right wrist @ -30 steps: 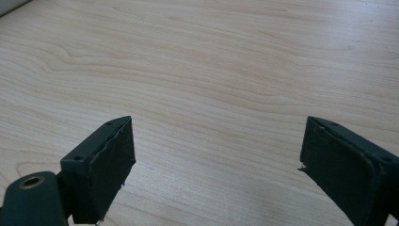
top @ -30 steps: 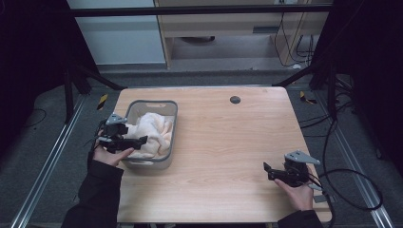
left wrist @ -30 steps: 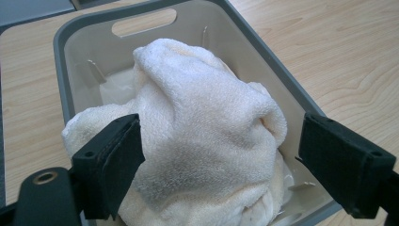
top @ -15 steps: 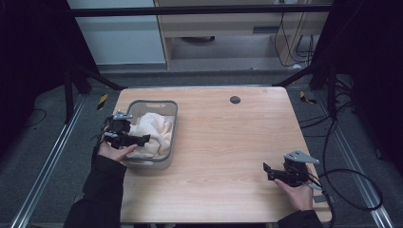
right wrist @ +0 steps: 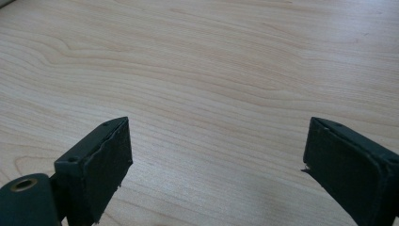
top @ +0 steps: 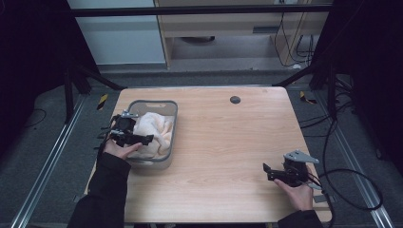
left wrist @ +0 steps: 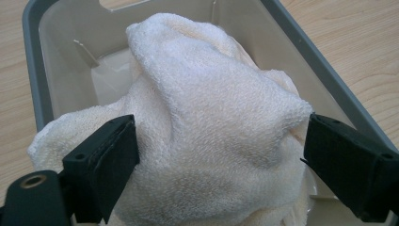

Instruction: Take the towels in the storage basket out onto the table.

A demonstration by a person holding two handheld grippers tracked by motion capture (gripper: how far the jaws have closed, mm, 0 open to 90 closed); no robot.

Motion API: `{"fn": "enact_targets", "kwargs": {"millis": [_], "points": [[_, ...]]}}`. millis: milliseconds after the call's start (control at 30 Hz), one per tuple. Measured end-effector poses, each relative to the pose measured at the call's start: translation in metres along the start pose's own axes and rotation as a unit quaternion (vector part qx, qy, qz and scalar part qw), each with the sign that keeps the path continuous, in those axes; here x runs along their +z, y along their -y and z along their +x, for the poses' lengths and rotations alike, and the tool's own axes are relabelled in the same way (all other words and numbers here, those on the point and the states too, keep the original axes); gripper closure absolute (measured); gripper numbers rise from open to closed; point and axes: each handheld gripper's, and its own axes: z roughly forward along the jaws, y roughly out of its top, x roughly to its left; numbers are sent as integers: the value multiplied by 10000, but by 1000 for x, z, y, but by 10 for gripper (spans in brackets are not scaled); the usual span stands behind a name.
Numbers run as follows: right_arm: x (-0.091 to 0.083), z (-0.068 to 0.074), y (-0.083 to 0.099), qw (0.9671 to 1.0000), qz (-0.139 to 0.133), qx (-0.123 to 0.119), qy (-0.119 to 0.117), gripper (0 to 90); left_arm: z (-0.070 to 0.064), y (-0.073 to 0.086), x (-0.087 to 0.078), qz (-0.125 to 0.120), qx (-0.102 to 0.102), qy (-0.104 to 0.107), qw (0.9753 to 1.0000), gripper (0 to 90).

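A light wooden table [top: 223, 142] is seen on a grey floor, dark frames around. A white towel [left wrist: 207, 132] lies bunched in a grey bin [top: 167, 116] at table left, between the spread jaws of the left gripper [left wrist: 216, 160]. The right gripper [top: 267, 172] is held spread over bare wood, well apart.

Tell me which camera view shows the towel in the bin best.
The left gripper view: the white towel is close up, its terry loops and folds plain, heaped in the grey bin between the left gripper's open jaws. The high view shows the towel small and partly behind that gripper. The right gripper view looks at bare table.
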Motion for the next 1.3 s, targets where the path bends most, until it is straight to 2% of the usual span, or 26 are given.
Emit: {"fn": "enact_targets", "kwargs": {"millis": [300, 433, 600, 800, 1000, 1100, 1167, 1200, 1300], "points": [[0, 0, 0, 10000, 28, 4, -10, 73, 2, 0, 12, 191, -5, -156, 9997, 78], [0, 0, 0, 10000, 35, -4, -6, 72, 1, 0, 15, 221, -50, -154, 9996, 77], [1, 0, 0, 10000, 47, -38, 8, 70, 2, 1, 20, 408, -17, -214, 9989, 105], [0, 0, 0, 10000, 43, 7, -21, 69, 5, 1, 23, 520, -206, -171, 9983, 217], [-1, 0, -1, 10000, 18, -30, -24, 69, 3, 2, 25, 628, -258, -197, 9975, 434], [-1, 0, -1, 10000, -3, -10, -34, 70, 3, 1, 25, 677, -252, -214, 9972, 522], [-1, 0, -1, 10000, 16, -9, -35, 70, 2, -1, 25, 720, -221, -232, 9969, 549], [0, 0, -1, 10000, 24, -33, -36, 70, 1, -2, 24, 734, -209, -247, 9968, 595], [-1, 0, -1, 10000, 13, -16, -40, 69, 0, -2, 23, 722, -193, -259, 9969, 648]]}}
